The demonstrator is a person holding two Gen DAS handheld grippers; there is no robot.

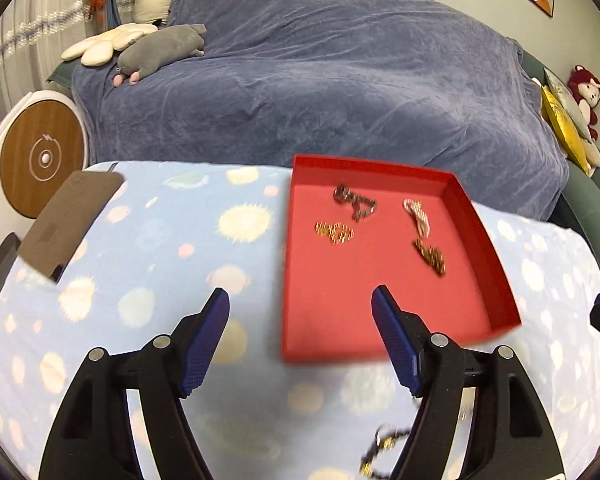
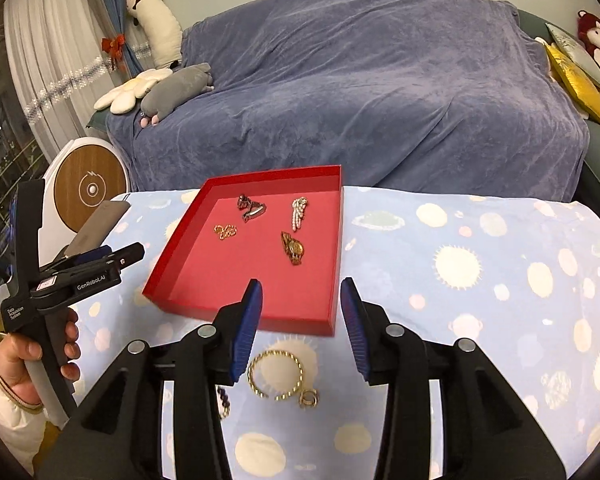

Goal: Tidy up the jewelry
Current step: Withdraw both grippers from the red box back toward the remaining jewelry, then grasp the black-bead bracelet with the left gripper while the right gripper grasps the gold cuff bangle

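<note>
Right now four pieces already lie in the red tray (image 2: 256,280) on the spotted blue cloth (image 2: 480,280): a gold chain (image 2: 225,231), a dark brooch (image 2: 251,207), a pearl cluster (image 2: 299,213) and a gold pendant (image 2: 293,249). Still outside, just in front of the tray's near wall, a gold rope bracelet (image 2: 275,376) lies flat with a small ring (image 2: 309,398) touching it, and what may be a beaded strand, mostly hidden, sits beside them. The right gripper (image 2: 301,300) hovers over this spot, jaws partly apart and empty; the left gripper (image 1: 300,300) stands wide apart with nothing in it, off to the tray's left. To do this well, I'd say the right gripper should drop straight down, straddle one side of the bracelet's loop rather than the whole ring, and pinch without snagging the cloth.
</note>
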